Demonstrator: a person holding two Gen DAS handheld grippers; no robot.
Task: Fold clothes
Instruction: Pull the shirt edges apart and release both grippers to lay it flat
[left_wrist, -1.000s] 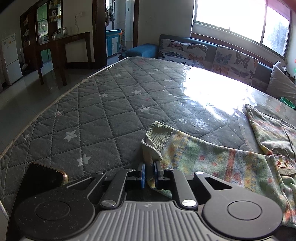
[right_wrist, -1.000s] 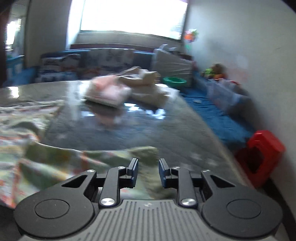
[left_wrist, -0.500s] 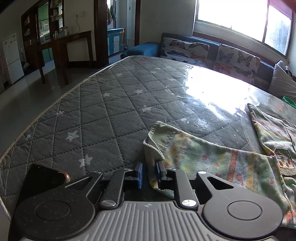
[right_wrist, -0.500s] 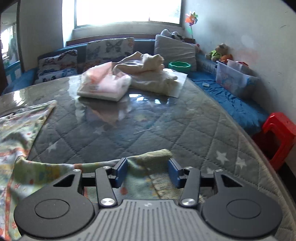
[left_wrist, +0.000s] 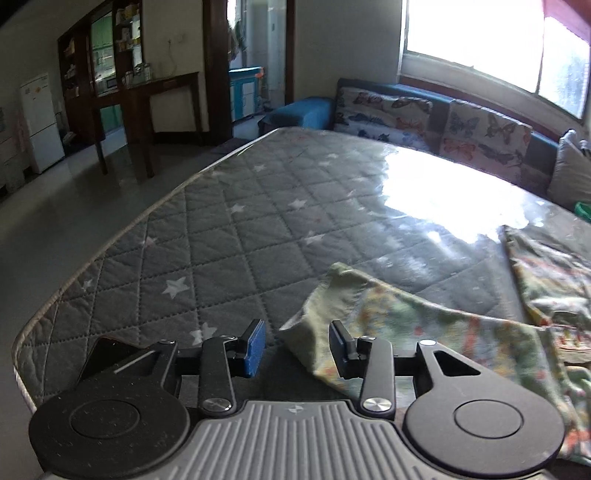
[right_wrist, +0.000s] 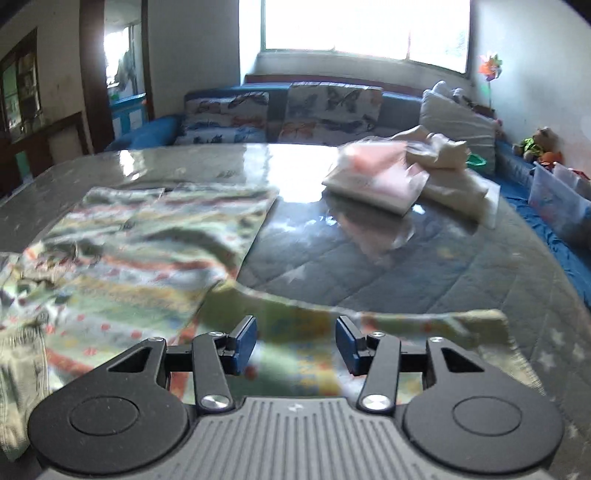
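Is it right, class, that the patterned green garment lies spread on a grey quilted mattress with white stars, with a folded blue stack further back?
Not quite. In the right wrist view the folded stack is pink and white, not blue. The patterned green garment does lie on the grey star-quilted mattress.

Left gripper (left_wrist: 295, 343) fingers are opening; right gripper (right_wrist: 295, 343) fingers stand apart.

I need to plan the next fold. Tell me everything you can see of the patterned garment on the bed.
The garment is soft cloth, pale green with orange and red stripes and a ribbed cuff. It lies spread, wrinkled, on the quilted bed. One cuff end sits between the left gripper fingers, whose jaws are opening.
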